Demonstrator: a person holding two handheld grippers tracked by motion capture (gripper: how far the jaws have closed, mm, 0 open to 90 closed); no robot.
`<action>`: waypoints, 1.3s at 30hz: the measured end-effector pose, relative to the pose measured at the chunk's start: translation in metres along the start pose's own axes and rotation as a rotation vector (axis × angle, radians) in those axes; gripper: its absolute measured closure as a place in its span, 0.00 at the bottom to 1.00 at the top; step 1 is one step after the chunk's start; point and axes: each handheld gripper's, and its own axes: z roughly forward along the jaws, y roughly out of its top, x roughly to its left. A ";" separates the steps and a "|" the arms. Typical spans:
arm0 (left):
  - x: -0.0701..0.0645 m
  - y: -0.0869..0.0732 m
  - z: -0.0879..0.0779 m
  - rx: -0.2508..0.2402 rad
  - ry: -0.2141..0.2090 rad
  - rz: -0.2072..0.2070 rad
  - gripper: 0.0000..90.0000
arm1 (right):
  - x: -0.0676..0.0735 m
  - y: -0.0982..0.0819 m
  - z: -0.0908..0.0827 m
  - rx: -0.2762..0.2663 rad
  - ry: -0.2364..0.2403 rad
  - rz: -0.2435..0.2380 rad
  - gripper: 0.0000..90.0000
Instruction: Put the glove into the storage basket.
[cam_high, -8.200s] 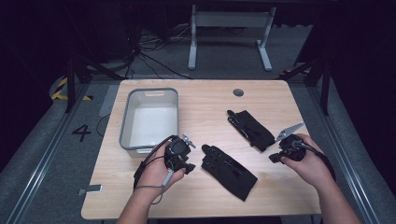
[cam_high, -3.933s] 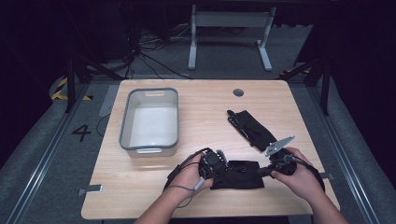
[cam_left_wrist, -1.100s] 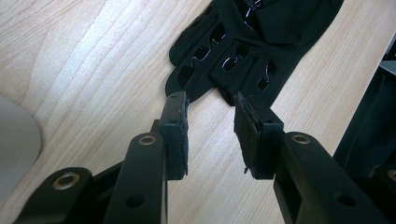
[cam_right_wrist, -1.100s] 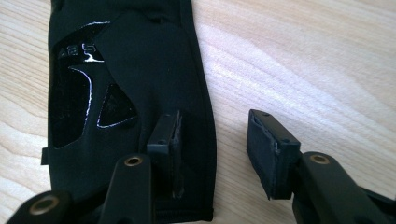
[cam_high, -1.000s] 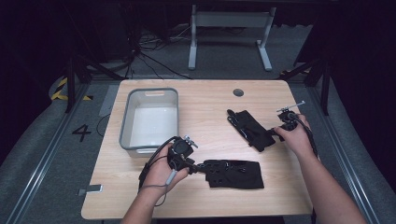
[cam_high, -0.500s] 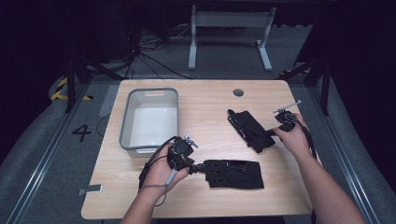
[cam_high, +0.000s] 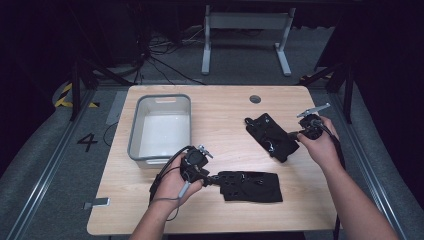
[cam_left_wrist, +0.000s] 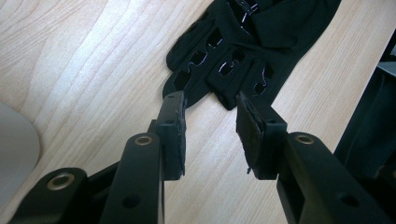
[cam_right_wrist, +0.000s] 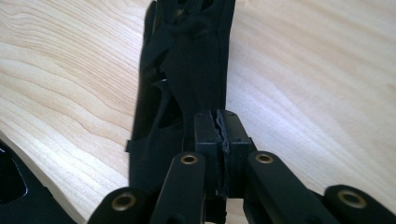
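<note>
Two black fabric pieces with cut-out holes lie on the wooden table (cam_high: 220, 122). The near piece (cam_high: 252, 186) (cam_left_wrist: 243, 42) lies flat towards the front edge. My left gripper (cam_high: 214, 178) (cam_left_wrist: 208, 100) is open, and its tips stand just short of that piece's left edge, with nothing between them. The far piece (cam_high: 270, 135) (cam_right_wrist: 196, 60) lies slanted at the right. My right gripper (cam_high: 295, 134) (cam_right_wrist: 218, 114) is shut on its right-hand end, low over the table.
A grey rectangular bin (cam_high: 134, 135) (cam_left_wrist: 14, 140), nothing inside, stands at the table's left, just behind my left hand. A round cable grommet (cam_high: 255, 99) sits near the back edge. Behind the table, a metal stand and cables lie on the floor.
Seconds ago both grippers worked at the near piece, which now lies flat. The right hand has since gone to the far piece. Over the last second almost nothing has moved.
</note>
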 end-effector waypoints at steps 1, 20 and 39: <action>0.001 0.000 0.000 0.002 -0.001 0.001 0.70 | 0.002 0.001 -0.003 -0.009 -0.010 -0.012 0.98; -0.001 0.001 0.000 0.002 0.002 0.005 0.71 | 0.062 -0.010 -0.061 -0.135 -0.018 -0.230 0.98; -0.003 0.001 0.001 0.003 -0.003 0.004 0.71 | 0.107 -0.037 -0.062 -0.147 -0.001 -0.338 0.98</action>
